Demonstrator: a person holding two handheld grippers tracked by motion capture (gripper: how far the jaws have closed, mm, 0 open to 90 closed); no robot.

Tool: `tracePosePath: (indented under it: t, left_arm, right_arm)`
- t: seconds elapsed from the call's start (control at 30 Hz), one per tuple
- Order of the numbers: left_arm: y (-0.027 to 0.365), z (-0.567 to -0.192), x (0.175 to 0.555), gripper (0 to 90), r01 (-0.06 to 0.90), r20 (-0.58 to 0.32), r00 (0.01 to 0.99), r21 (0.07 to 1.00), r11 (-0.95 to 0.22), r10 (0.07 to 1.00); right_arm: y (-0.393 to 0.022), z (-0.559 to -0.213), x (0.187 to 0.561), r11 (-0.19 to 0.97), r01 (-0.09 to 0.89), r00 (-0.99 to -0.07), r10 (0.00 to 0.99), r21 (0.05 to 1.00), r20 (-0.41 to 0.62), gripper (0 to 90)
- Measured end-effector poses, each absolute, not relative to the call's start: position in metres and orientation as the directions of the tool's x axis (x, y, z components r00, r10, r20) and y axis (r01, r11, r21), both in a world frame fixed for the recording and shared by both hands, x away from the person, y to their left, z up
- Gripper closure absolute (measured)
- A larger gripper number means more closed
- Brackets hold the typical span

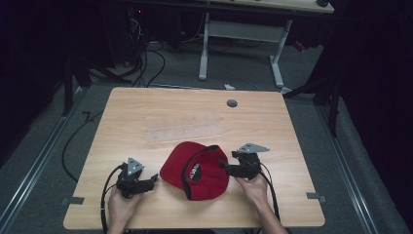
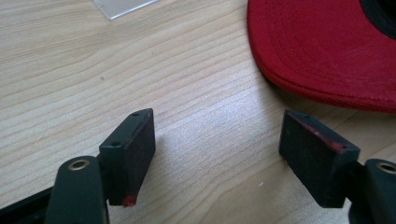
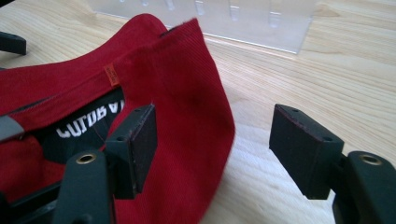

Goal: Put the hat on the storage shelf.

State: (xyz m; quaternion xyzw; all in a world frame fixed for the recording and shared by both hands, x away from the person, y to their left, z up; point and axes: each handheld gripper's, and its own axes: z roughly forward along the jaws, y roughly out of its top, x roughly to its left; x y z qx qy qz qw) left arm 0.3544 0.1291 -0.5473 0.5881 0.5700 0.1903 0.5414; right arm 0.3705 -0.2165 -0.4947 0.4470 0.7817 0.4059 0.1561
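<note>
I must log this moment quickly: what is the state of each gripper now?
Left gripper: open, holding nothing, beside the brim of the red cap.
Right gripper: open, holding nothing; the cap's edge lies between its jaws.

I see a table [image 1: 146, 112] of pale wood-grain laminate, smooth with a soft sheen. The cap [image 3: 187, 93] is red woven cloth, matt and finely ribbed, its brim [image 2: 322, 56] rowed with stitching. The tray [image 3: 261, 21] looks like clear, glossy plastic. My left gripper [image 2: 219, 158] and right gripper [image 3: 212, 154] look like matt black plastic, their pads [image 3: 142, 140] rough and scuffed.
</note>
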Motion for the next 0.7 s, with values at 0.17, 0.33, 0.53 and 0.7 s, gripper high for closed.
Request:
tracePosePath:
  t: [0.17, 0.33, 0.53, 0.7]
  left_arm:
    - [0.129, -0.547, 0.354, 27.4, 0.464, -0.394, 0.278, 0.854, 0.236, 0.876]
    - [0.129, -0.547, 0.354, 27.4, 0.464, -0.394, 0.277, 0.853, 0.237, 0.876]
    - [0.129, -0.547, 0.354, 27.4, 0.464, -0.393, 0.278, 0.854, 0.236, 0.877]
    - [0.129, -0.547, 0.354, 27.4, 0.464, -0.393, 0.278, 0.854, 0.236, 0.876]
  right_arm:
    - [-0.206, -0.498, 0.379, 0.297, 0.595, -0.562, 0.818, 0.747, 0.122, 34.0]
    - [-0.2, -0.496, 0.386, 0.302, 0.601, -0.583, 0.799, 0.74, 0.147, 29.9]
    - [-0.191, -0.497, 0.395, 0.321, 0.592, -0.608, 0.779, 0.739, 0.15, 29.5]
    - [-0.184, -0.498, 0.402, 0.324, 0.595, -0.625, 0.762, 0.736, 0.17, 31.2]
